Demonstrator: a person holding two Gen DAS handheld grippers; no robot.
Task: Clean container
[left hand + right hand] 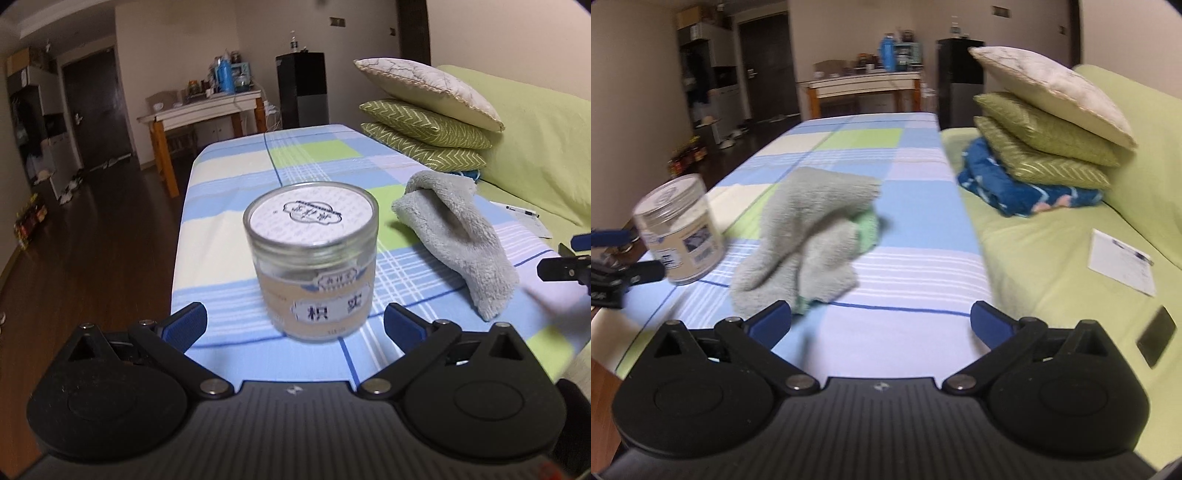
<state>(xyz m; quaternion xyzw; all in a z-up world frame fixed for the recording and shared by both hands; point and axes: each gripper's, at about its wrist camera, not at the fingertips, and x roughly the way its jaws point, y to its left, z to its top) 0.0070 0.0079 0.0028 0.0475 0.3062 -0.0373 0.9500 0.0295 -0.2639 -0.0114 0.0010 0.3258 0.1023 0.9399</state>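
A clear round container (pixel 314 258) with a white lid and a label stands upright on the checked tablecloth (pixel 236 173). My left gripper (pixel 295 321) is open, its blue pads just short of the container's base on either side. A crumpled grey cloth (pixel 458 240) lies to the container's right. In the right wrist view the grey cloth (pixel 809 232) lies ahead and left of my open right gripper (pixel 881 319), a green cloth peeping from under it. The container (pixel 679 232) stands at the far left there, next to the left gripper's fingers (pixel 646 273).
A green sofa (pixel 1052 258) runs along the table's right side, with stacked pillows (pixel 1049 122), a blue folded fabric (pixel 1015 188), a paper sheet (pixel 1123 262) and a dark flat object (pixel 1156 336). The table's left edge drops to a dark wooden floor (pixel 92 258).
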